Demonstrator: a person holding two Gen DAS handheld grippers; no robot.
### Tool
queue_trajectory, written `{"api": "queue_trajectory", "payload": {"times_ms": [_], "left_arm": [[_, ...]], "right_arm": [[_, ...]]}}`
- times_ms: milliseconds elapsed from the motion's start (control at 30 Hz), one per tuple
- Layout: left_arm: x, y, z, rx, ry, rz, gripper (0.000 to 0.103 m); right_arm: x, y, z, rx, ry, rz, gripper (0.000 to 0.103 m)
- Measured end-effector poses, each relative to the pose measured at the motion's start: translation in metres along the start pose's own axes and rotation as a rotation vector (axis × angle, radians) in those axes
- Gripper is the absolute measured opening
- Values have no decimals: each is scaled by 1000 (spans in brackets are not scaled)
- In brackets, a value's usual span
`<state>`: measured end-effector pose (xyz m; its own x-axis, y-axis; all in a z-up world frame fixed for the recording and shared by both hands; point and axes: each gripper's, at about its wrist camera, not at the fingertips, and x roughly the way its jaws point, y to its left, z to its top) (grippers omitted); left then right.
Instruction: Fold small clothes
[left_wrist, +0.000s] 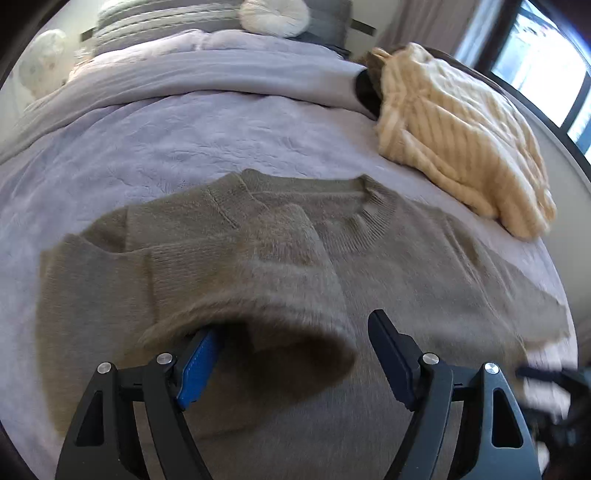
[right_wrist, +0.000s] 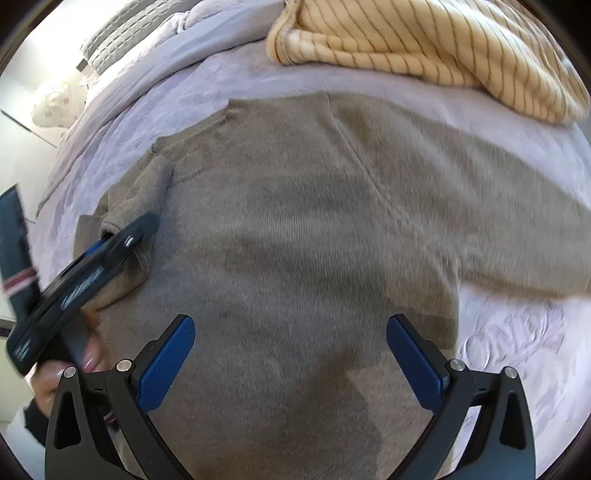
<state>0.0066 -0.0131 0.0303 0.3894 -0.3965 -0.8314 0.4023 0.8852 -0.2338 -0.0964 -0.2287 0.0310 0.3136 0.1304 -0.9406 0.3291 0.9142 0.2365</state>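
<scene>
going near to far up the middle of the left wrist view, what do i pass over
left gripper fingers, wide apart → folded-over sleeve of the grey-brown sweater → its ribbed neckline → lilac bedspread → turned-back duvet → round white cushion

We lose the left gripper (left_wrist: 295, 347)'s blue pad under the folded sleeve (left_wrist: 258, 280). The sweater (right_wrist: 295, 240)'s hem runs off the bottom edge, motion-blurred.

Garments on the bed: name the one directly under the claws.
The plain taupe sweater, spread flat beneath both claws; the cream striped garment lies beyond it.
</scene>
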Motion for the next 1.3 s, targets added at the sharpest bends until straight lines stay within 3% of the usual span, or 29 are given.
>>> {"api": "queue_trajectory", "payload": {"times_ms": [100, 200, 367, 467, 500, 533, 567, 667, 800, 900, 1000, 1100, 1233, 1300], "left_arm": [[-38, 19, -7, 8, -50, 8, 79], [-75, 58, -16, -33, -105, 118, 79], [-90, 125, -48, -170, -31, 301, 79], [-77, 137, -67, -159, 23, 386, 79], [-73, 140, -74, -139, 40, 411, 79], [-68, 140, -78, -124, 52, 426, 79], [-63, 141, -80, -106, 58, 434, 79], [-55, 142, -80, -93, 39, 454, 79], [-50, 145, -78, -150, 23, 424, 79], [-47, 140, -76, -127, 30, 434, 79], [-49, 139, -77, -116, 49, 423, 79], [-64, 140, -77, -120, 64, 380, 79], [-88, 145, -63, -136, 19, 318, 79], [-84, 155, -43, -136, 10, 298, 79]], "right_arm": [[-5, 21, 10, -91, -41, -22, 103], [-5, 68, 22, -278, -93, -54, 103], [34, 151, 24, -642, -156, -206, 103], [67, 185, 17, -847, -230, -369, 101], [75, 190, 16, -885, -255, -419, 94], [82, 194, 17, -906, -269, -454, 61], [88, 196, 21, -913, -271, -480, 7], [73, 179, 43, -717, -236, -327, 9], [46, 102, 66, -232, -204, -2, 9], [56, 38, 63, 97, -142, 164, 11], [76, -9, 52, 341, -64, 331, 15], [81, -33, 41, 457, -57, 441, 17], [74, -36, 35, 478, -49, 494, 48], [70, -30, 36, 445, -52, 483, 54]]}}
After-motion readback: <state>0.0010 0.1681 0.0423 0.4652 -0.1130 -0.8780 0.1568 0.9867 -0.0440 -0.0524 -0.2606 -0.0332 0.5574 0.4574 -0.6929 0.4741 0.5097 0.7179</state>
